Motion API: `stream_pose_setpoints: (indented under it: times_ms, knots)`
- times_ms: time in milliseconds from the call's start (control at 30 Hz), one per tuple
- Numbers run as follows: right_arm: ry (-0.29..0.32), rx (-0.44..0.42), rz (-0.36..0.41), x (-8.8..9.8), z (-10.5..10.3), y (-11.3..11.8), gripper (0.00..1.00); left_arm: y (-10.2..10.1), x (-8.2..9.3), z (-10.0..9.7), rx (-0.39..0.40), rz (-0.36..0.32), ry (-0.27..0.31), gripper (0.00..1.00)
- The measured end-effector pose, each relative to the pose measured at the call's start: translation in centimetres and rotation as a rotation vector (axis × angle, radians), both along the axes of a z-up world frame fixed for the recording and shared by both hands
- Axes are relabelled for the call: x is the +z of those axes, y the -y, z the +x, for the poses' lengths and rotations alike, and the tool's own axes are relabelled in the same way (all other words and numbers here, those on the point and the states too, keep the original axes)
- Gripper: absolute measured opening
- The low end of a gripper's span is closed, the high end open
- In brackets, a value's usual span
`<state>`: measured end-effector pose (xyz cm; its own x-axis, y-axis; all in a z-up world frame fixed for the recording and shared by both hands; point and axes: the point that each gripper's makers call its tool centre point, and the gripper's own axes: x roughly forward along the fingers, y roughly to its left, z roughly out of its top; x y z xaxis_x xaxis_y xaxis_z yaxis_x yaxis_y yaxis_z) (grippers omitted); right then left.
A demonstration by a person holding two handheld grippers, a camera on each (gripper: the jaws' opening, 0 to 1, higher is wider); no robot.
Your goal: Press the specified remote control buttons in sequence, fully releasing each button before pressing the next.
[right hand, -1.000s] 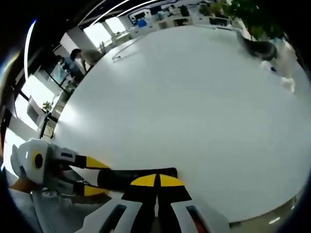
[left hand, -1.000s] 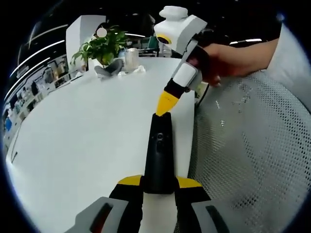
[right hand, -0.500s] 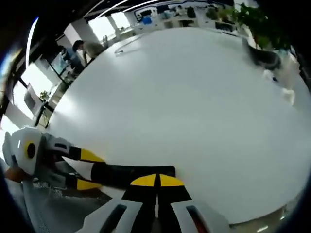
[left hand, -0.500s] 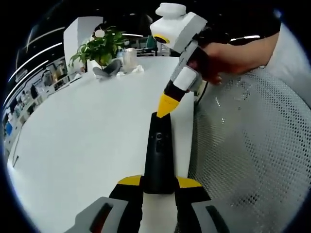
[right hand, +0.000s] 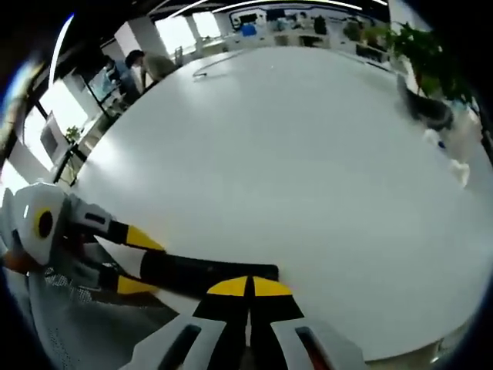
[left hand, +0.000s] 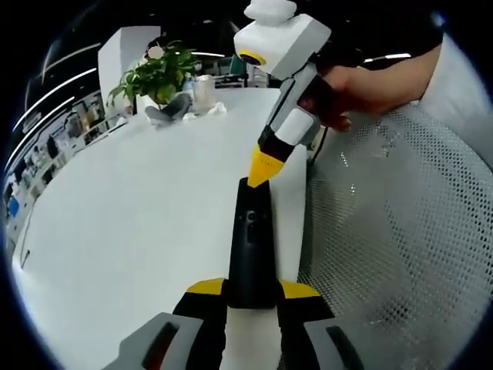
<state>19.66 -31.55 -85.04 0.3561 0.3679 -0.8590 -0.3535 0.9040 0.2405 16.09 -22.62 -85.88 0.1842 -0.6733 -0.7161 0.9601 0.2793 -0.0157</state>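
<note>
- In the left gripper view, the left gripper (left hand: 250, 291) rises from 6 o'clock with its two yellow-tipped jaws pinching the near end of the black remote control (left hand: 252, 245), one jaw on each long side.
- The remote control runs from the jaws toward 12 o'clock, close to the right edge of the white table (left hand: 139, 223), with a small round button on its upper face.
- The right gripper (left hand: 262, 168) reaches in from 1 o'clock, its yellow tips pressed together into one point that touches the far end of the remote control.
- A person's hand (left hand: 339, 96) wraps the right gripper's handle at about 1 o'clock, the forearm trailing off toward 2 o'clock; the tool slants down and to the left from that hand.
- A white mesh surface (left hand: 385, 231) spreads across the 3 to 5 o'clock side, just beside the table's edge.
- A potted plant (left hand: 158, 73) stands on the far end of the table at 11 o'clock.
- In the right gripper view, the closed yellow tips sit at 6 o'clock on the end of the remote control, which stretches toward 8 o'clock into the left gripper's jaws.
</note>
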Motion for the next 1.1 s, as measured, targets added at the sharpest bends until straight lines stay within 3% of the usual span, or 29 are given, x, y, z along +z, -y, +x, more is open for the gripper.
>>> stream_pose_setpoints:
  times_ms: [167,267,333,400,567,733,933,1100]
  knots:
    - [-0.022,0.01,0.032,0.0,-0.01,0.0,0.0,-0.05,0.02,0.0,0.014,-0.018,-0.013,0.24]
    - [-0.099,-0.022,0.044,-0.05,-0.01,0.02,0.0,0.04,-0.02,0.0,0.012,-0.017,-0.011,0.24]
    - [-0.118,-0.051,0.056,-0.04,0.03,0.1,0.0,0.09,-0.02,0.0,0.011,-0.015,-0.009,0.24]
    - [-0.096,-0.062,0.071,0.03,-0.16,0.17,0.0,0.11,0.04,-0.01,0.011,-0.016,-0.011,0.24]
    - [0.035,-0.091,0.089,0.05,-0.14,0.14,0.0,0.1,-0.01,-0.04,0.011,-0.019,-0.01,0.24]
    - [0.022,-0.039,0.037,0.02,-0.15,-0.03,0.0,0.09,0.01,-0.1,0.01,-0.02,-0.009,0.24]
    - [-0.062,-0.173,0.176,0.14,-0.08,0.26,0.0,0.09,0.03,-0.09,0.007,-0.019,-0.008,0.24]
    - [-0.084,-0.209,0.213,0.16,-0.04,0.36,0.0,0.09,0.03,-0.08,0.008,-0.019,-0.007,0.24]
